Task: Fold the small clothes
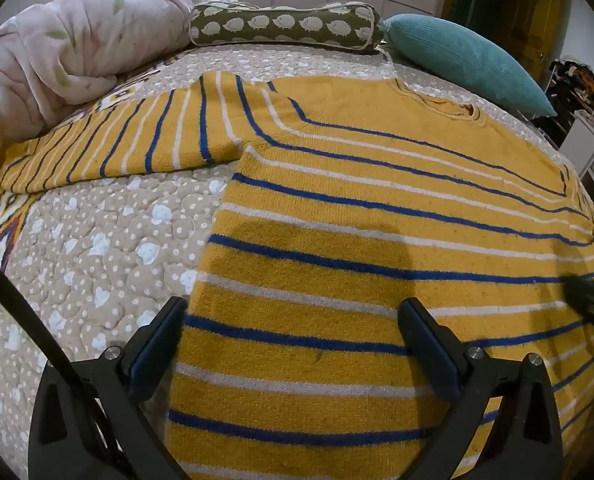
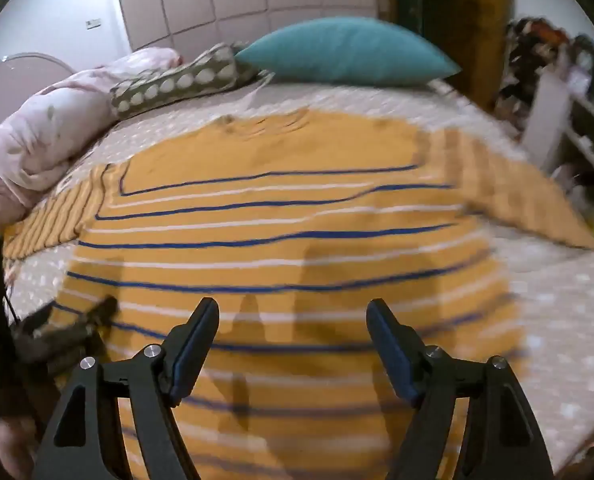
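A small yellow sweater with blue and white stripes lies flat on the bed, neck at the far side, both sleeves spread out sideways. It also shows in the right wrist view, which is blurred. My left gripper is open and empty, just above the sweater's lower left body near its left side edge. My right gripper is open and empty above the lower middle of the sweater. The left gripper shows at the left of the right wrist view, and the right gripper's tip at the right edge of the left wrist view.
The bed has a beige quilt with white dots. A rumpled pink duvet lies at the far left. A brown hedgehog-print bolster and a teal cushion lie at the head. Cluttered shelves stand to the right.
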`<state>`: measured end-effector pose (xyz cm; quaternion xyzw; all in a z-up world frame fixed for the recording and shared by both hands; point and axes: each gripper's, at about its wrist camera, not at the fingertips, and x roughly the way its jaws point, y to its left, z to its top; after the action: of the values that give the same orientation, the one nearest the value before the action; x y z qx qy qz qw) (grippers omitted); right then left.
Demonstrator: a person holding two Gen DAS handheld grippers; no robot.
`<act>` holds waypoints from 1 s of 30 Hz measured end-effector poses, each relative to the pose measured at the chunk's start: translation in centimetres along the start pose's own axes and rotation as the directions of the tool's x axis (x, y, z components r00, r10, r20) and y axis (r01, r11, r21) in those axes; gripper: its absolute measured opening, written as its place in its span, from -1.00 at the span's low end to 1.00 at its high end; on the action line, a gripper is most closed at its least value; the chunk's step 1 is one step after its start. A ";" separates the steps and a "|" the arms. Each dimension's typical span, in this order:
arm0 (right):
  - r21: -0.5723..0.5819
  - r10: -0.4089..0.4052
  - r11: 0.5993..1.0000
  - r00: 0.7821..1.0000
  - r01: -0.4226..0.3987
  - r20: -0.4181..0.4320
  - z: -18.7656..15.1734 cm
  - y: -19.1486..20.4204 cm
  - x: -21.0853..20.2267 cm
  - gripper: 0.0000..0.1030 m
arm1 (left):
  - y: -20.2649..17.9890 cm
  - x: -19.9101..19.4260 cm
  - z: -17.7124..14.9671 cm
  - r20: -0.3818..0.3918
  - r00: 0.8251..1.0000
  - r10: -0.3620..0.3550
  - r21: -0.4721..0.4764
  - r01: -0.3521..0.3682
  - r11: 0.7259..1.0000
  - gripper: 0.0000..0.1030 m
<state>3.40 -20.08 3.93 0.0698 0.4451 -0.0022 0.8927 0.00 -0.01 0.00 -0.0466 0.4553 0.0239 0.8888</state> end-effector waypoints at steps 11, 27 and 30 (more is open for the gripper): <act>-0.185 -0.081 0.980 0.995 0.070 -0.052 -2.1 2.5 2.1 1.00 | -0.1 0.1 0.1 -0.001 1.000 -0.005 -0.002 0.005 1.000 1.00; -0.207 -0.012 0.978 1.000 0.011 -0.005 -4.1 1.5 0.7 1.00 | 0.0 -0.5 -0.4 -0.008 1.000 -0.013 -0.007 0.013 1.000 1.00; -0.207 0.002 0.978 1.000 -0.001 0.003 -4.3 1.2 0.5 1.00 | 0.0 -0.5 -0.4 -0.009 1.000 -0.015 -0.008 0.015 1.000 1.00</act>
<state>0.43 -18.29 1.12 -0.0233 0.4413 0.0448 0.8960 -0.65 -0.01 0.19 -0.0538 0.4587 0.0189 0.8868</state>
